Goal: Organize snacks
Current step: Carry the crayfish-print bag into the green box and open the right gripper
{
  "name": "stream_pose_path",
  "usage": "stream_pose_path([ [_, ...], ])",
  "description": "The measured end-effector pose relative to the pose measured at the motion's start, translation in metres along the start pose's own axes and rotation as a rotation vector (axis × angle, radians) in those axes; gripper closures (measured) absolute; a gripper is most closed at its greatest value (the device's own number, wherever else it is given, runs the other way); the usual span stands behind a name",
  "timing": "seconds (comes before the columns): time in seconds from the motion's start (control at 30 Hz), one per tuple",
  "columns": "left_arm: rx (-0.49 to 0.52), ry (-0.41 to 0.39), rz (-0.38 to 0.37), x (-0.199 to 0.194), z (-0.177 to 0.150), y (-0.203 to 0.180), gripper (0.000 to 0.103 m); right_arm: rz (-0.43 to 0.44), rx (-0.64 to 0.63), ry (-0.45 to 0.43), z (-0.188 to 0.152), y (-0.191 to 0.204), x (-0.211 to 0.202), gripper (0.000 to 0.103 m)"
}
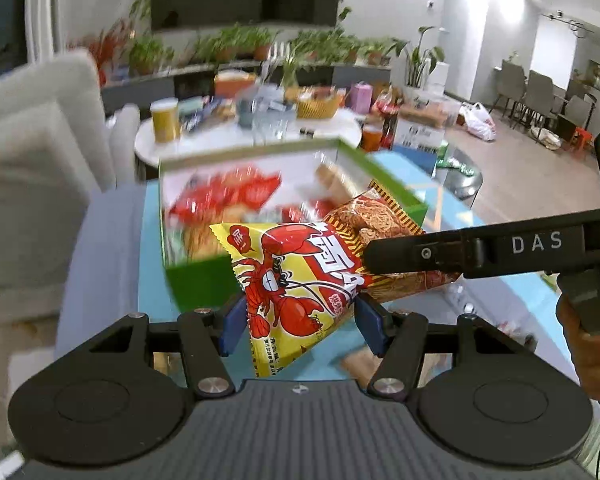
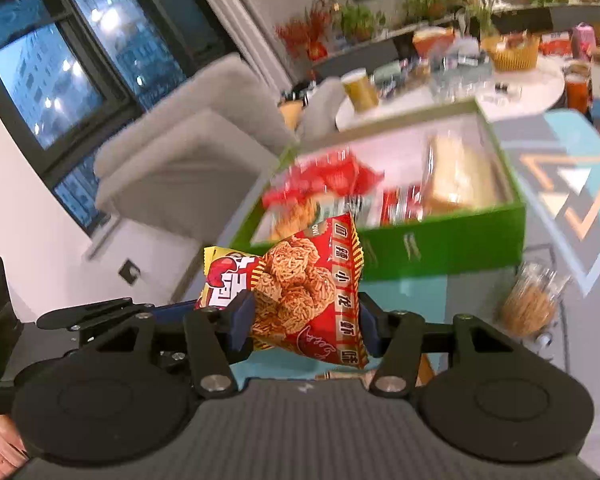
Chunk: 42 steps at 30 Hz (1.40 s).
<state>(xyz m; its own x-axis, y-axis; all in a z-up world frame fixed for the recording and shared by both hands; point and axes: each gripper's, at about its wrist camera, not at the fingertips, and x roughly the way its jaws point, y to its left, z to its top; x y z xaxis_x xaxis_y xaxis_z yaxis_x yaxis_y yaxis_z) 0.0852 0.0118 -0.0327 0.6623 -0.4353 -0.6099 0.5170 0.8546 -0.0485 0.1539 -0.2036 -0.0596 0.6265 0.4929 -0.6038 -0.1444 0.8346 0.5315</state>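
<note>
Carrying two snack packs toward the green box (image 1: 204, 280). Left tongs (image 1: 300, 320) are clamped on the yellow pack (image 1: 288, 276), the one with the lobster print; right tongs (image 2: 306, 326) are clamped on the red pack (image 2: 308, 292) showing noodle balls. Both packs hang off the tabletop (image 1: 112, 240), just on the near side of the box, the two overlapping at their upper corners. The box is open and already holds red bags and a pale wrapped bread, though blur hides detail.

To do it well, I'd judge: keep both grips firm, since the foil is slick and puffy. Lift each pack clear over the near wall before lowering. Separate the hands so the packs don't snag. Aim for a free gap inside the box, lay flat, then release one at a time. Watch the clear jar (image 2: 532, 304) beside the box's near right corner.
</note>
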Motion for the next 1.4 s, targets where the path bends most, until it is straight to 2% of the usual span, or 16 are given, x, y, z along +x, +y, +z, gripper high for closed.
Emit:
stream_pose_path([
  [0.3, 0.062, -0.105, 0.010, 0.013, 0.072, -0.004, 0.047, 0.005, 0.014, -0.112, 0.061, -0.010, -0.005, 0.044],
  [0.47, 0.081, -0.108, -0.003, 0.040, 0.097, -0.004, 0.047, -0.002, 0.060, -0.142, 0.081, -0.029, 0.006, 0.044],
  [0.83, 0.082, -0.018, -0.015, 0.105, 0.119, 0.003, 0.047, -0.041, 0.117, -0.115, 0.100, -0.071, 0.045, 0.044],
  [1.2, 0.081, 0.040, 0.007, 0.150, 0.124, 0.012, 0.044, -0.046, 0.162, -0.080, 0.108, -0.092, 0.072, 0.044],
  [1.3, 0.077, 0.054, 0.041, 0.157, 0.122, 0.015, 0.043, -0.067, 0.156, -0.098, 0.108, -0.096, 0.076, 0.044],
  [1.4, 0.064, 0.065, 0.083, 0.159, 0.119, 0.024, 0.043, -0.139, 0.151, -0.136, 0.104, -0.104, 0.072, 0.044],
])
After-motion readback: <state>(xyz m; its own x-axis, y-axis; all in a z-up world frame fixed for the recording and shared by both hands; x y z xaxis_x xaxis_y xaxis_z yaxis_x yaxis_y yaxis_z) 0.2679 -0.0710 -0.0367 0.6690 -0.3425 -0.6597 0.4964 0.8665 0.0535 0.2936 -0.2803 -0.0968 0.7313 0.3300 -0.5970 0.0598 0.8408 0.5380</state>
